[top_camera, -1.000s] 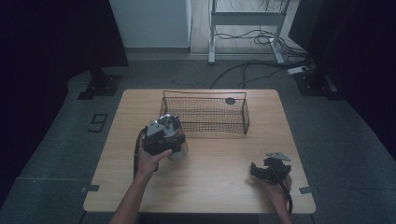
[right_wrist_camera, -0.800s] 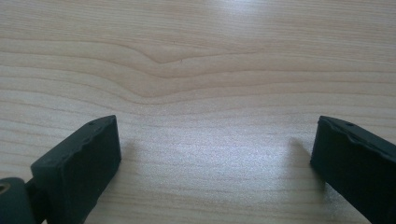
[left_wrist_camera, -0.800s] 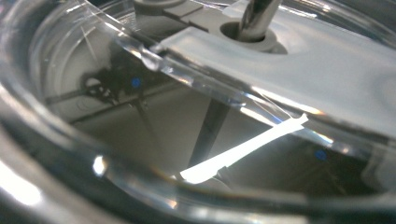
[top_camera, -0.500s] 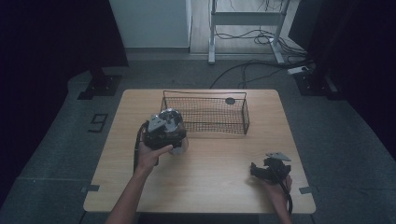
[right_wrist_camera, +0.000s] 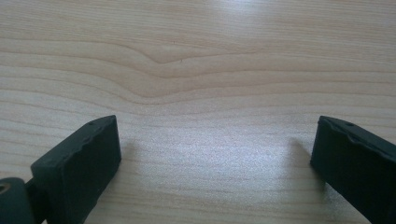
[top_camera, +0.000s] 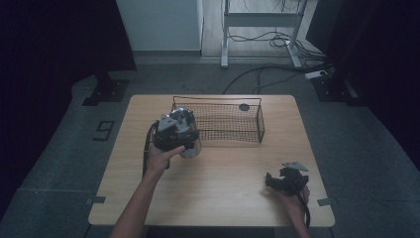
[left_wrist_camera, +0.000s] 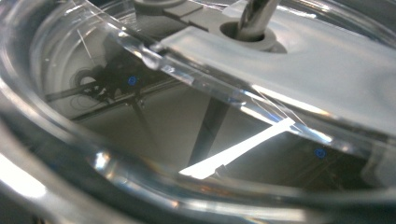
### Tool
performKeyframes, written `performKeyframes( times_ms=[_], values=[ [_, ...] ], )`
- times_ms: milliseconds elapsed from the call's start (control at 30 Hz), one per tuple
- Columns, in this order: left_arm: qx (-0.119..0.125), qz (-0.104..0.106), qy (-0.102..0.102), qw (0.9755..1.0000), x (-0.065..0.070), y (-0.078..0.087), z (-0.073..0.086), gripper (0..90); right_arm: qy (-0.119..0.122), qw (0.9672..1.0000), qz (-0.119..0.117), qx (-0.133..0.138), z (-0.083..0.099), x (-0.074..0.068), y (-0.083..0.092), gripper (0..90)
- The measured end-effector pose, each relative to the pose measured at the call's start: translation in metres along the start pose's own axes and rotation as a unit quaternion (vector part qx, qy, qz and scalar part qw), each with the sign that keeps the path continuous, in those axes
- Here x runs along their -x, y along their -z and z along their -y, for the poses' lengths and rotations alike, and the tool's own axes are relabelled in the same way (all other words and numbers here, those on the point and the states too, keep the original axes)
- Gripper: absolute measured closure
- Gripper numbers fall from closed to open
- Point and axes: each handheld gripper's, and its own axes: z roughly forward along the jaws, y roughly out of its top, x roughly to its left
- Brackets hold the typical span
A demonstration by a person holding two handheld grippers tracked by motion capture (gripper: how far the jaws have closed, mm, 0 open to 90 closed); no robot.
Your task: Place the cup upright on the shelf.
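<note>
Both right tongs (right_wrist_camera: 212,154) spread wide above bare table (right_wrist_camera: 196,70).

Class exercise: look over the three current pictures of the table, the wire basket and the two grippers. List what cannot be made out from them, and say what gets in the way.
- Left gripper, high view: its jaws are hidden under its body and the hand.
- Clear container, left gripper view: too close; glare and curved walls blur its shape and contents.
- Small dark object by the wire basket, high view: too small to identify.
- Right gripper, right gripper view: jaws cut off by the bottom edge.
</note>
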Motion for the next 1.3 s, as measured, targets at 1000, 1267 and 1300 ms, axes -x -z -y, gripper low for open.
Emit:
performKeyframes(
  times_ms=[1000,1267,1300],
  values=[
    [0.01,-0.006,0.012,0.9999,-0.014,0.0,-0.024,3.9,0.001,1.0,0.0,0.0,0.0,0.0,0.0,1.4],
    [0.01,0.002,0.02,0.9997,-0.018,-0.002,-0.029,3.9,0.001,1.0,0.0,0.0,0.0,0.0,0.0,1.4],
    [0.01,0.002,0.02,0.9997,-0.018,-0.002,-0.029,3.9,0.001,1.0,0.0,0.0,0.0,0.0,0.0,1.4]
  ],
)
